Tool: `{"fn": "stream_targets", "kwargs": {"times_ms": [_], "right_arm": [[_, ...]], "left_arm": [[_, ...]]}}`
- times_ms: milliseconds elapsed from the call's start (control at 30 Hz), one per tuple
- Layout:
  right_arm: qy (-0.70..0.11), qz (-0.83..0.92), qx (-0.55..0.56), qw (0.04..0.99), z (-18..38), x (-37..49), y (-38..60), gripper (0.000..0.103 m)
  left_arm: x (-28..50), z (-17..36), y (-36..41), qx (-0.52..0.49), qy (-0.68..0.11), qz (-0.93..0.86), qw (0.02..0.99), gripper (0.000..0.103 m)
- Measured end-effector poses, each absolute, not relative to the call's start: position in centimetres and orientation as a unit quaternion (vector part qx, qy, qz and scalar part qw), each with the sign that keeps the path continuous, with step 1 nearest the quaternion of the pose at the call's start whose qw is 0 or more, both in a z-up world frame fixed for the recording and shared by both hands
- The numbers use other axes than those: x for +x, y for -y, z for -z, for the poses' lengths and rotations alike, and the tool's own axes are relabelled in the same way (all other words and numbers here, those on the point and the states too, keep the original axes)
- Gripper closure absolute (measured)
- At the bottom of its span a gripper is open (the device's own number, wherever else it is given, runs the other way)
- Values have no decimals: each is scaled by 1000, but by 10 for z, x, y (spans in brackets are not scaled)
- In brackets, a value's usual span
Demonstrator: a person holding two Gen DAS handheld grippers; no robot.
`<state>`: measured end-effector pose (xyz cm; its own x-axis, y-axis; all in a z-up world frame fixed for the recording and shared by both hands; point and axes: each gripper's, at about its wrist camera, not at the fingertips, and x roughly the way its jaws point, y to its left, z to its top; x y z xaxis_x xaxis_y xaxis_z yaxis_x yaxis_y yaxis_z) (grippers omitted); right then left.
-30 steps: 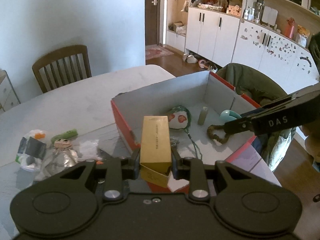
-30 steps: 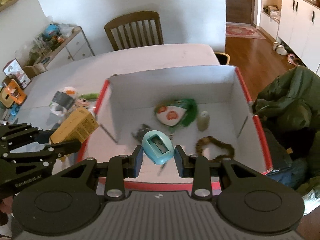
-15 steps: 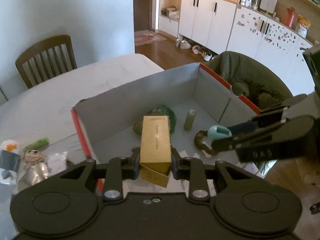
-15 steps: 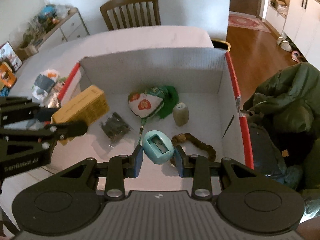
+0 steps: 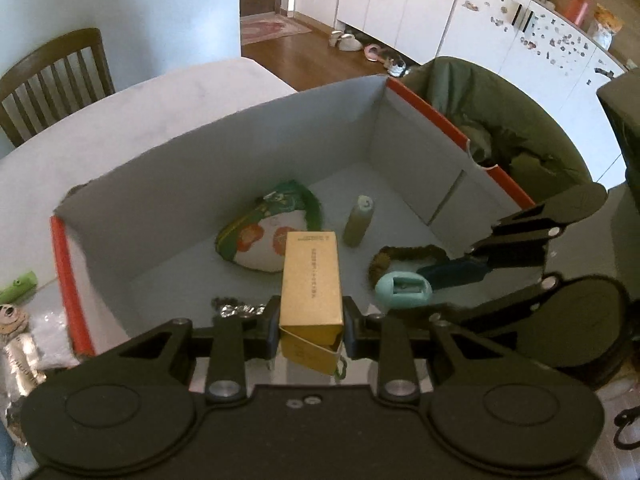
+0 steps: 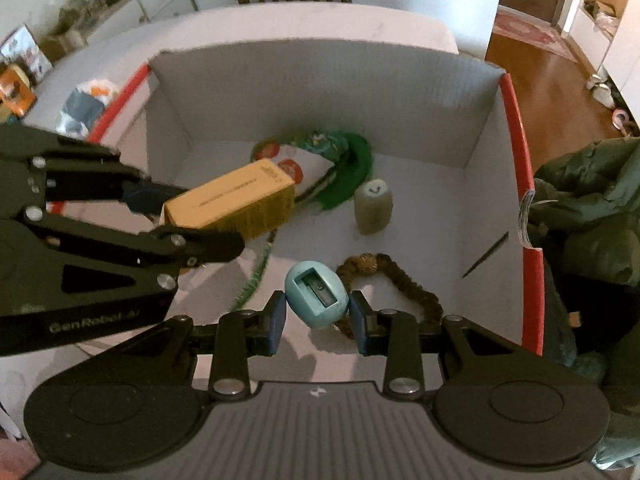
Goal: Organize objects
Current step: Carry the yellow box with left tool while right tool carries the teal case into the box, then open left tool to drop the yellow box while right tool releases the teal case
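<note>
A large red-rimmed cardboard box (image 5: 224, 168) (image 6: 516, 128) stands on the white table. My left gripper (image 5: 310, 326) is shut on a long yellow carton (image 5: 311, 280) (image 6: 236, 204), held over the box's near left part. My right gripper (image 6: 318, 320) is shut on a teal egg-shaped pencil sharpener (image 6: 318, 299) (image 5: 404, 290), low inside the box above a brown scrunchie (image 6: 384, 276). On the box floor lie a green and white pouch (image 5: 260, 236) (image 6: 324, 156), a small beige cylinder (image 5: 358, 220) (image 6: 374, 206) and a dark crumpled bit (image 5: 236, 308).
Left of the box on the table lie a green toy (image 5: 18, 286), a small doll (image 5: 10, 316) and wrapped packets (image 6: 86, 104). A wooden chair (image 5: 56, 76) stands at the far side. A green jacket (image 5: 500, 120) hangs over a chair right of the box.
Both grippers moved forward and down into the box with their loads. The carton now hangs over the pouch and the sharpener sits lower, by the scrunchie.
</note>
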<state>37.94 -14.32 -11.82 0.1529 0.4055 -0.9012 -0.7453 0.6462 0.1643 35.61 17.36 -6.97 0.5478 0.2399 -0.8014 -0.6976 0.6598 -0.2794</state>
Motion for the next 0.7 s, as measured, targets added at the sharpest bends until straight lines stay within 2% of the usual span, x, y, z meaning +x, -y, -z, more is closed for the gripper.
{"fn": "stream_targets", "kwargs": {"times_ms": [700], "right_arm": [[-538, -414, -190, 709, 130, 384, 138, 69]], "left_arm": [[398, 96, -193, -321, -440, -242, 803, 75]]}}
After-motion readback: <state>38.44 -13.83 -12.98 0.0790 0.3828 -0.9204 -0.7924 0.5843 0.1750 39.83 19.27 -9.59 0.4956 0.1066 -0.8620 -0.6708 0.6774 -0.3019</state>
